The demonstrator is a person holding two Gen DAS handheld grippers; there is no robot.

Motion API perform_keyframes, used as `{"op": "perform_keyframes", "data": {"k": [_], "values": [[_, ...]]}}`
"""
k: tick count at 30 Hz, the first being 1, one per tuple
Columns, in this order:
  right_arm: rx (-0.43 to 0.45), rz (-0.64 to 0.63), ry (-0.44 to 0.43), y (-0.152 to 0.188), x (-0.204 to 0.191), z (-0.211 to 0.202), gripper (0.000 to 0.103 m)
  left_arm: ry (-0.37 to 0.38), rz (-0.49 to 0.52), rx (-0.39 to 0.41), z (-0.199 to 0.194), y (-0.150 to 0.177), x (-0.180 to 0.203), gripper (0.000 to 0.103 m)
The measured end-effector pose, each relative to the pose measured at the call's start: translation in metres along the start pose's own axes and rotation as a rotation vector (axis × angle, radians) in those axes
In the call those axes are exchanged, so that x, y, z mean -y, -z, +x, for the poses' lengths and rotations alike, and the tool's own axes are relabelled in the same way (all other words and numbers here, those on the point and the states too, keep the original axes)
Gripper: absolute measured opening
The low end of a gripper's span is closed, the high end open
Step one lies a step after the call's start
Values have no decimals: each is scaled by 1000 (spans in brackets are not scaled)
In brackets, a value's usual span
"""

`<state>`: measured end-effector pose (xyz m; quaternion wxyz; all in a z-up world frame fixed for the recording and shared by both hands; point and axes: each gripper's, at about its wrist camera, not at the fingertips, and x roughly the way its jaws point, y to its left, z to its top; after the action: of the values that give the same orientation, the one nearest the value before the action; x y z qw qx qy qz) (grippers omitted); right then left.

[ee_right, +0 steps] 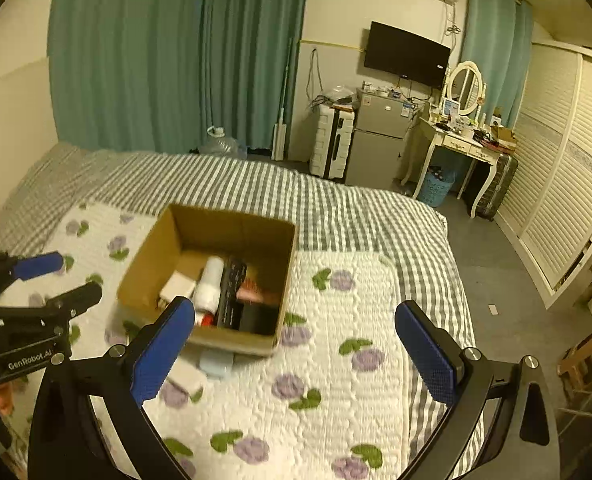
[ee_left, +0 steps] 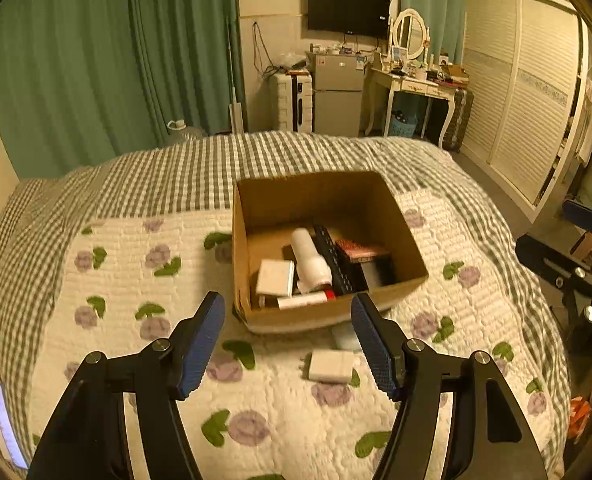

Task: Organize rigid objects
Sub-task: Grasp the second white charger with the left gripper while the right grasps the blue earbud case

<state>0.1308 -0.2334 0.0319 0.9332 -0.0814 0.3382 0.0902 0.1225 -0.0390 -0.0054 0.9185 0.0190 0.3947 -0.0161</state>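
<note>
Now an open brown cardboard box is seen on a bed with a white quilt that has purple flowers and green leaves on it. Inside the box a white round bottle is laid on its side in the middle. A flat white square box is leaned beside it on the left. A long black flat thing with buttons is laid just to the right of the bottle, and a red patterned thing is seen past that. A small white tube with a red end is laid along the near wall.

Outside the box, a small white block is left on the quilt just in front of it. A pale round thing is tucked by the near bottom edge of the box, but what it is cannot be told.

The left gripper is held above the quilt, near the front of the box. Its jaws are spread wide and nothing is held. The right gripper is held to the right of the box, with jaws spread wide too and nothing between them.
</note>
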Motion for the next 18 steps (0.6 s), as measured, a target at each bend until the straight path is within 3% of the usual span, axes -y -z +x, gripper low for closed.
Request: {"op": "perform_keyframes", "data": {"k": [11, 18], "values": [[-104, 28, -44, 58, -5, 61, 101, 16, -8, -140, 68, 59, 13, 69], [-179, 47, -65, 90, -3, 109, 101, 71, -16, -248, 121, 89, 28, 69]]}}
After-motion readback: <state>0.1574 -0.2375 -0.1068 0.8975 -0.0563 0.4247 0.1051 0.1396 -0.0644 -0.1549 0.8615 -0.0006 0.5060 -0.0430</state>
